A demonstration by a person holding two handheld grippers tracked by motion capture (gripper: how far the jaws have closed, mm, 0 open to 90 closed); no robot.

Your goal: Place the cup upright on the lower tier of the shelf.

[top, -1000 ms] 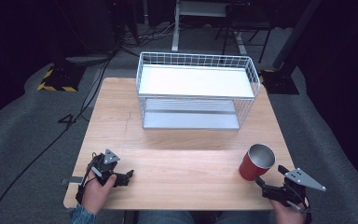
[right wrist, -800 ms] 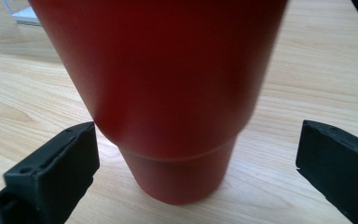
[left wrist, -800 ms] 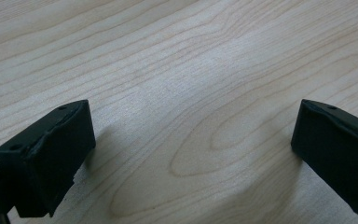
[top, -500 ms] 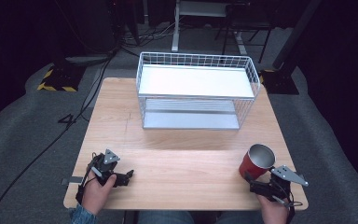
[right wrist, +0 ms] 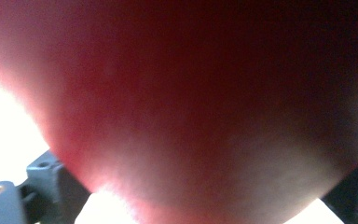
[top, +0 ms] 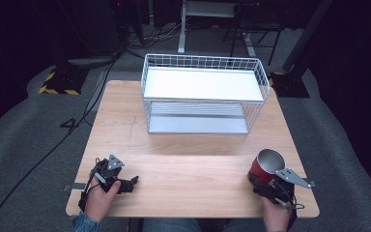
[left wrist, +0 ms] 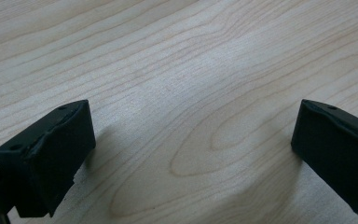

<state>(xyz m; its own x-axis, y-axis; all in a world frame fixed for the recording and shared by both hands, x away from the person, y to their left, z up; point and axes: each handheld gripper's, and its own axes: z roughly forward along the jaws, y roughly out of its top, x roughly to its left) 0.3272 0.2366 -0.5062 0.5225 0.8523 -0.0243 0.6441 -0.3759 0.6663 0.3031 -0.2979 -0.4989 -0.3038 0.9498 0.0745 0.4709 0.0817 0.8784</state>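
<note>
We see the red cup (top: 266, 166) standing upright near the right front corner of the wooden surface (top: 193, 145), its open mouth showing a silvery inside. The right tongs (top: 261, 186) sit just in front of it, right up against its base. In the right gripper view the cup's red wall (right wrist: 205, 107) looms between the two jaws, which stand at either edge, but we cannot tell whether they press on it. The left tongs (top: 133, 182) rest low over the surface near the left front corner, well apart from the cup, jaws spread wide over bare wood (left wrist: 191, 93). A white wire basket (top: 203, 67) stands at the far side.
</note>
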